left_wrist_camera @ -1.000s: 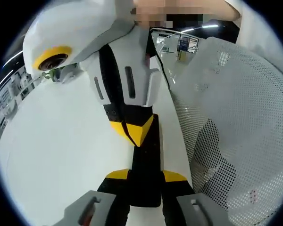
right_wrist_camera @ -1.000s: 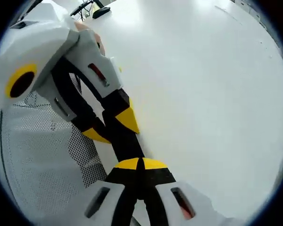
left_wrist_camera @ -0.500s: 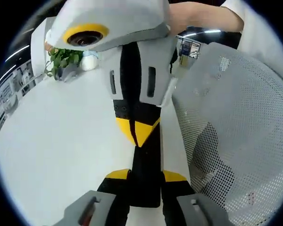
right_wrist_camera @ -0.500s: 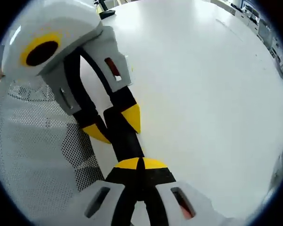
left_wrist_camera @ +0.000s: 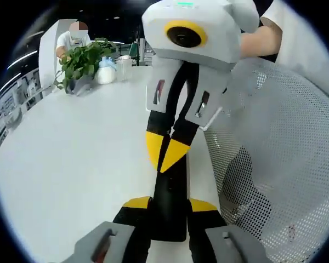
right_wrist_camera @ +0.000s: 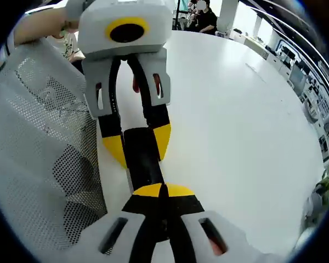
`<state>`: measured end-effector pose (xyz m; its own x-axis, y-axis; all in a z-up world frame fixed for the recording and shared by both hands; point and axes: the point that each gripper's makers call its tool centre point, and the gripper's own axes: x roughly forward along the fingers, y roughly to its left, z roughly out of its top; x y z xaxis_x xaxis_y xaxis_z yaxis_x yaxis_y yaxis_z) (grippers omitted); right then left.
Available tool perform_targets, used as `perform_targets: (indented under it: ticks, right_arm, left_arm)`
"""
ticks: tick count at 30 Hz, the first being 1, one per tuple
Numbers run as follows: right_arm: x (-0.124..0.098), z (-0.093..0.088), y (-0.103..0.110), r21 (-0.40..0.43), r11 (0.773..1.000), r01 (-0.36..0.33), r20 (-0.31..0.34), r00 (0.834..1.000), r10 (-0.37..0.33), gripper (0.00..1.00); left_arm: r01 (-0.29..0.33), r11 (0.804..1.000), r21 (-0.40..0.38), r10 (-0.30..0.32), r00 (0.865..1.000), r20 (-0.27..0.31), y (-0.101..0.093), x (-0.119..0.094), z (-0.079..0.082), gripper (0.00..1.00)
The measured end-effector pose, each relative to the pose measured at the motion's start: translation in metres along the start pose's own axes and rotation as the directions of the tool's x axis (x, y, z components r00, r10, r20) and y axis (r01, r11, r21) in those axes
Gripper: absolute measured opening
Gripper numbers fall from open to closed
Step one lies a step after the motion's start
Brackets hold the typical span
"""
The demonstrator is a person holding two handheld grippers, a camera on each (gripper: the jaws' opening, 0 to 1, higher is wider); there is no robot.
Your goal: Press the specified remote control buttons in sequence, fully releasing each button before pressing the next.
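Remote [left_wrist_camera: 170, 222]: slim, stiff, light and likely slick, so you clamp its long edges in the left gripper [left_wrist_camera: 170, 204] over the table [left_wrist_camera: 60, 164] edge. Your right gripper [left_wrist_camera: 165, 154], fingers pressed together, tips onto its top face. Press gently or it may pivot. A mesh chair [left_wrist_camera: 279, 164] crowds one side; the plant [left_wrist_camera: 79, 59] stands well apart.

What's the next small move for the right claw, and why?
Probably lift the right claw straight off the remote: its shut tips look to rest on the remote's face, which the left claw grips, and each button needs full release.
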<state>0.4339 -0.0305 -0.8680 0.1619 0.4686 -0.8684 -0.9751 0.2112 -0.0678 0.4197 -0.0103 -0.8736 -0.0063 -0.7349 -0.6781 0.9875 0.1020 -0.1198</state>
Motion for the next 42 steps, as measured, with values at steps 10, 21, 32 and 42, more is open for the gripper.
perform_targets:
  ticks: [10, 21, 32, 42]
  right_arm:
    - [-0.002, 0.006, 0.018, -0.005, 0.999, -0.049, 0.035, 0.998, 0.049, 0.00]
    - [0.002, 0.010, 0.015, -0.075, 0.996, -0.042, -0.017, 0.999, 0.041, 0.00]
    - [0.005, 0.009, 0.017, -0.127, 0.990, -0.066, -0.123, 0.991, 0.050, 0.00]
    - [0.002, 0.007, 0.016, -0.026, 1.000, -0.014, -0.045, 0.999, 0.013, 0.00]
  left_arm:
    - [0.000, 1.000, -0.003, 0.000, 1.000, 0.005, -0.001, 0.000, 0.000, 0.25]
    - [-0.001, 1.000, 0.023, 0.001, 1.000, -0.008, -0.001, 0.001, -0.001, 0.25]
    - [0.005, 1.000, 0.014, -0.005, 1.000, -0.001, -0.002, 0.001, 0.000, 0.25]
    - [0.005, 1.000, 0.018, -0.005, 1.000, -0.003, -0.002, 0.001, 0.000, 0.25]
